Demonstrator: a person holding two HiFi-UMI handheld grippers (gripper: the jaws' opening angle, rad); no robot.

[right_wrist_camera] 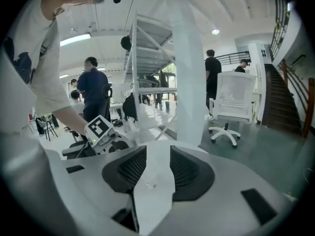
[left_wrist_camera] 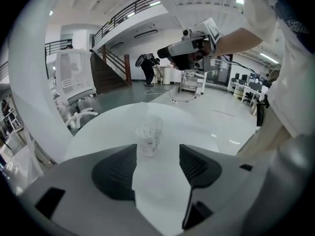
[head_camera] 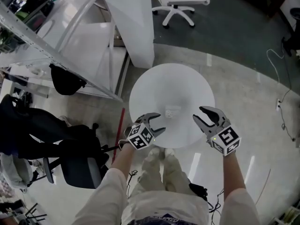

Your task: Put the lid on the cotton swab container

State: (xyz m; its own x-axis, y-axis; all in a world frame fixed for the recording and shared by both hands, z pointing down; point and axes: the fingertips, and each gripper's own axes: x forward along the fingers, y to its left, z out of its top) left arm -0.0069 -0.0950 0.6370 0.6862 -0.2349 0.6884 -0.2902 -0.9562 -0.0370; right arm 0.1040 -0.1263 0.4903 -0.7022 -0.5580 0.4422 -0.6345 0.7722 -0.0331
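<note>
A small clear cotton swab container (head_camera: 173,112) stands upright near the front of the round white table (head_camera: 154,83). In the left gripper view the container (left_wrist_camera: 149,135) stands just beyond the jaws, swabs showing through its wall; I cannot tell whether a lid is on it. My left gripper (head_camera: 160,123) is to its left, open and empty (left_wrist_camera: 157,154). My right gripper (head_camera: 198,113) is to its right, also open and empty (right_wrist_camera: 158,151). Neither touches the container. Each gripper shows in the other's view: right gripper (left_wrist_camera: 189,48), left gripper (right_wrist_camera: 101,131).
A white column (head_camera: 136,27) and metal shelving (head_camera: 70,41) rise behind the table. A white office chair (head_camera: 180,3) stands at the far side, a black chair (head_camera: 79,165) at my left. Several people (right_wrist_camera: 96,90) stand in the background.
</note>
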